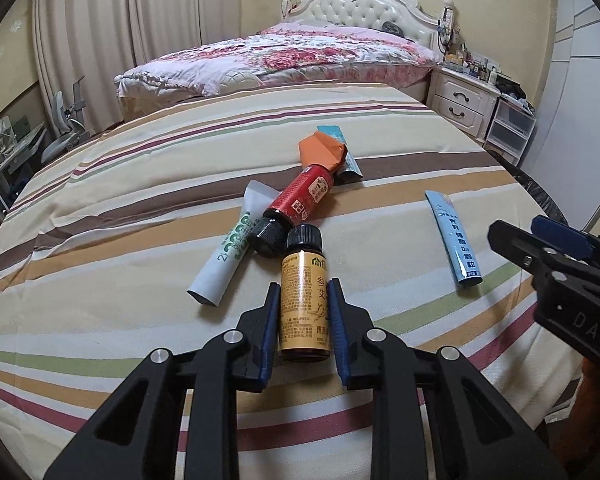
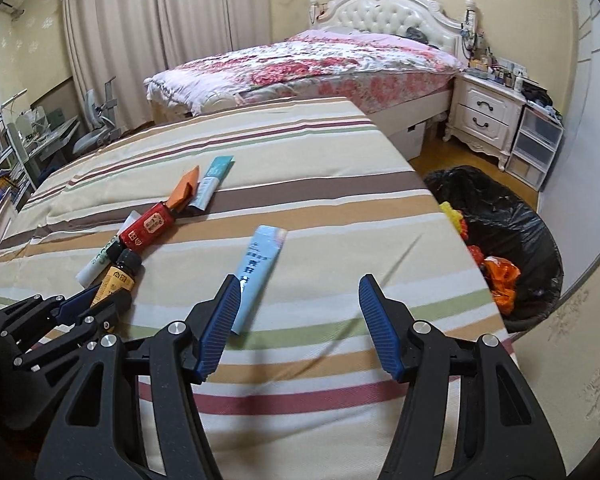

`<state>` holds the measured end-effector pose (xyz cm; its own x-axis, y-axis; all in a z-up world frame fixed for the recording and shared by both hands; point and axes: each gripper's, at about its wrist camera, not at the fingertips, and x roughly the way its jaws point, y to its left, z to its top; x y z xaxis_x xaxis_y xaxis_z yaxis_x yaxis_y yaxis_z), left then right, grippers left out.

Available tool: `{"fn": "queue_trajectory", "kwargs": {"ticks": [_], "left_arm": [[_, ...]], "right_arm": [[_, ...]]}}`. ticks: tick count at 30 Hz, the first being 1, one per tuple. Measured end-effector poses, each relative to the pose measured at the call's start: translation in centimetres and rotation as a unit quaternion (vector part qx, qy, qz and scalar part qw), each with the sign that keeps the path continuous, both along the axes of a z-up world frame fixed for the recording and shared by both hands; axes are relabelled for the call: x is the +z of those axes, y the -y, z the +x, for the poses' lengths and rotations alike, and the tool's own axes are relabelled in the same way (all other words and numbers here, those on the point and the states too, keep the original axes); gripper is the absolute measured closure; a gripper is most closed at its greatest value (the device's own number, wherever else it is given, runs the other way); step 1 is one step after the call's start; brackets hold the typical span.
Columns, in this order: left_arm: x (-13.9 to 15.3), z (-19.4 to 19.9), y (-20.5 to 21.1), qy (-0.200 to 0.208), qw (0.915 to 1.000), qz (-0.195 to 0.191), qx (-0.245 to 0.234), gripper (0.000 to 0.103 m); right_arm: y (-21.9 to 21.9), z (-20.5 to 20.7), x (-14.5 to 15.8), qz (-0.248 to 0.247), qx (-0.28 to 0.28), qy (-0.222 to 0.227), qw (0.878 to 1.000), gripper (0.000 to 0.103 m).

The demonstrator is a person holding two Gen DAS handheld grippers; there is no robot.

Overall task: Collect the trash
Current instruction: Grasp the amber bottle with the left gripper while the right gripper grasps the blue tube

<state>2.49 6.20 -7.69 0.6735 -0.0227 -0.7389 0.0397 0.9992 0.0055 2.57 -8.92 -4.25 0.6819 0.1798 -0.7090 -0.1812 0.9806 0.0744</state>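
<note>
The left tongs (image 1: 304, 332) are clamped on a yellow bottle (image 1: 305, 300), 1 blue pad pressed against each side of its label, with the black cap pointing away toward the other litter. The bottle lies on a striped cloth (image 1: 140, 184) and looks gripped ready for lifting.

The right tongs (image 2: 296, 320) stand about half open and hold nothing. Their left pad (image 2: 216, 328) sits just beside the near end of a pale blue tube (image 2: 260, 268), probably lined up to take it next.

Past the yellow bottle lie a red bottle (image 1: 300, 204), a white tube (image 1: 230, 248), a folded orange paper (image 1: 324, 152) and a grey-blue packet (image 1: 350, 166), bunched together.

Off the cloth's right edge, on the floor, sits a black trash bag (image 2: 512, 216), open, with bright scraps already inside. It is likely the drop point.
</note>
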Motion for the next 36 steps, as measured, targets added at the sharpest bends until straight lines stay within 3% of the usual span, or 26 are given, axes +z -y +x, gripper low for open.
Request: {"fn": "queue_trajectory", "kwargs": {"ticks": [4, 7, 14, 20, 24, 28, 32, 36], "left_arm": [[0.0, 0.0, -0.4, 0.001, 1.0000, -0.005, 0.000, 0.078], [0.1, 0.0, -0.4, 0.001, 1.0000, -0.009, 0.000, 0.078], [0.1, 0.2, -0.8, 0.002, 0.9999, -0.011, 0.002, 0.078], [0.1, 0.4, -0.7, 0.002, 1.0000, -0.009, 0.003, 0.078], [0.1, 0.6, -0.6, 0.002, 1.0000, -0.005, 0.004, 0.078], [0.1, 0.7, -0.6, 0.003, 1.0000, -0.003, 0.004, 0.078], [0.1, 0.7, -0.6, 0.003, 1.0000, -0.002, 0.004, 0.078], [0.1, 0.7, -0.6, 0.004, 1.0000, -0.001, 0.004, 0.078]], "right_arm": [[-2.2, 0.9, -0.7, -0.013, 0.024, -0.016, 0.999, 0.045], [-3.0, 1.3, -1.5, -0.026, 0.041, -0.035, 0.998, 0.065], [-1.9, 0.2, -1.8, -0.049, 0.056, -0.024, 0.997, 0.078], [0.1, -0.3, -1.8, -0.033, 0.050, -0.022, 0.998, 0.076], [-0.3, 0.1, -1.8, -0.036, 0.063, -0.021, 0.997, 0.069], [-0.8, 0.9, -1.8, -0.038, 0.068, -0.019, 0.997, 0.068], [-1.1, 1.3, -1.8, -0.045, 0.068, -0.015, 0.997, 0.080], [-0.9, 1.1, -2.0, -0.045, 0.067, -0.007, 0.997, 0.084]]}}
